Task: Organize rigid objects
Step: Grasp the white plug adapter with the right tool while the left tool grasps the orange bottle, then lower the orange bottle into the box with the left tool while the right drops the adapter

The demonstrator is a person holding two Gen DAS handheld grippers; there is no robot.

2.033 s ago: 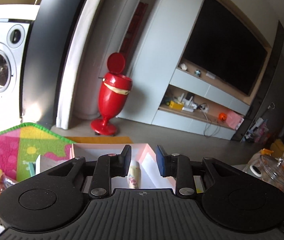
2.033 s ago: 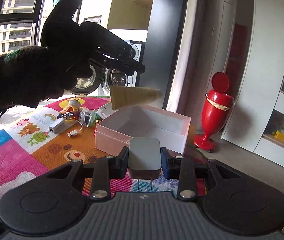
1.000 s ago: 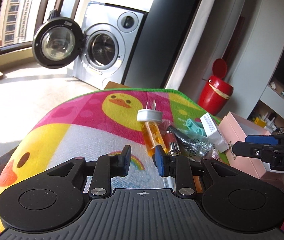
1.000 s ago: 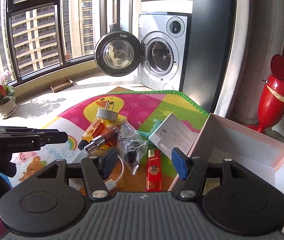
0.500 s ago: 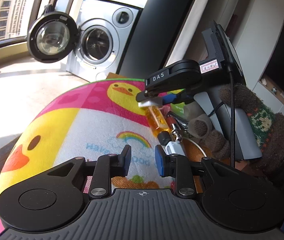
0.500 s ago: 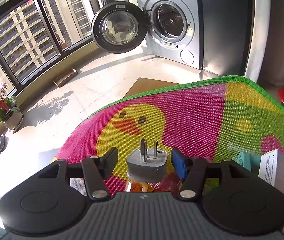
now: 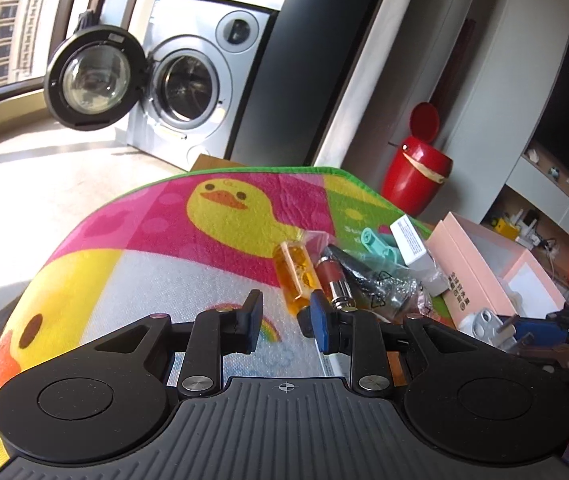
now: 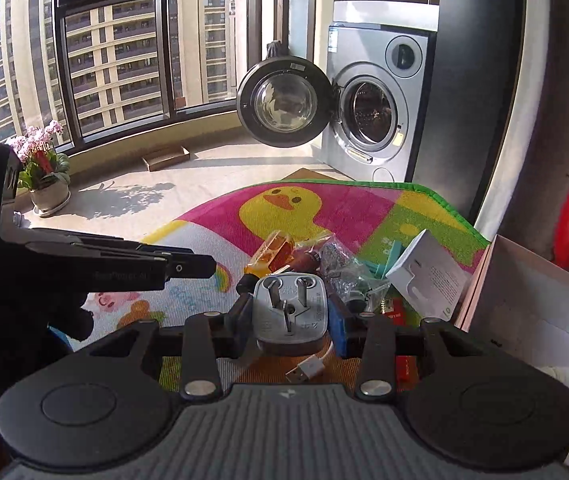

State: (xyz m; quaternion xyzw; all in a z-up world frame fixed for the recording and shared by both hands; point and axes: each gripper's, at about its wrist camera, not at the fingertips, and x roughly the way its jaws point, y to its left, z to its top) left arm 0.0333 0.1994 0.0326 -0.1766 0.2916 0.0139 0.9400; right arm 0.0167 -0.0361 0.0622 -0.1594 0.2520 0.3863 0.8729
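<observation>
My right gripper [image 8: 290, 316] is shut on a grey plug adapter [image 8: 290, 312], prongs facing the camera, held above the play mat [image 8: 212, 236]. The left wrist view shows that gripper [image 7: 524, 332] and the adapter [image 7: 484, 322] at the right, beside the open pink box [image 7: 492, 264]. My left gripper [image 7: 286, 320] hovers low over the mat, jaws slightly apart with nothing between them; its fingers [image 8: 204, 266] reach in from the left. Just ahead lie an orange clear lighter [image 7: 294, 276], a red-brown cylinder [image 7: 332, 276] and a plastic bag of small parts [image 7: 380, 280].
A white carton [image 8: 428, 276], a teal clip [image 7: 376, 240], a red lighter [image 8: 394, 312] and a USB cable [image 8: 304, 370] lie near the pile. Beyond the mat are a washing machine [image 7: 188, 92] with its door open, a red bin [image 7: 416, 180] and a flower pot [image 8: 44, 172].
The right gripper closed on the grey adapter over the duck picture, lifted it and drew back toward the pink box. The left gripper shifted slightly, its jaws unchanged.
</observation>
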